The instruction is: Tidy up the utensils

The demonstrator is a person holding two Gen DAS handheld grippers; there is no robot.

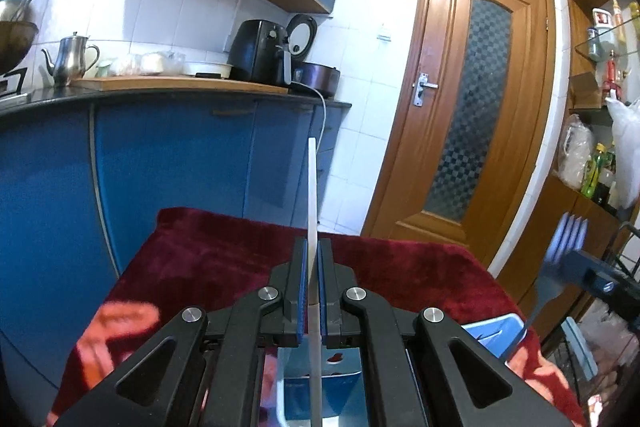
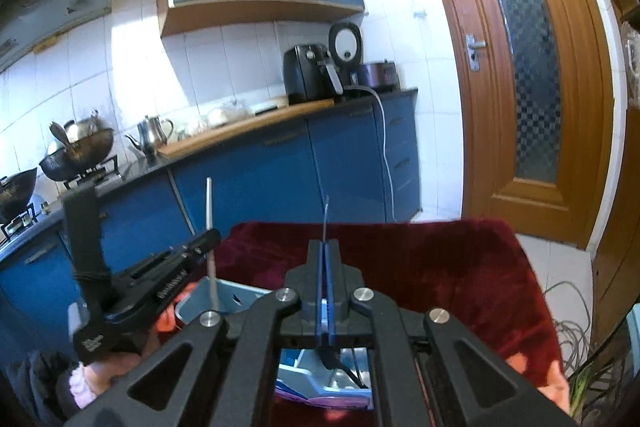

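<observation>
My left gripper (image 1: 313,247) is shut on a flat white utensil handle (image 1: 312,195) that sticks up and forward, held over the red cloth table (image 1: 224,259). It also shows in the right wrist view (image 2: 208,237), with the white utensil (image 2: 209,215) standing upright above a light-blue utensil tray (image 2: 224,297). My right gripper (image 2: 324,247) is shut on a thin metal utensil (image 2: 325,217) seen edge-on, its blue handle (image 2: 326,351) hanging below the jaws. The tray's corner shows in the left wrist view (image 1: 496,331).
Blue kitchen cabinets (image 1: 168,163) with a counter holding a steel teapot (image 1: 72,59) and black air fryer (image 1: 260,51) stand behind the table. A wooden door (image 1: 472,115) is at the right. Woks on a stove (image 2: 76,151) are at the left. Cables (image 2: 572,331) lie on the floor.
</observation>
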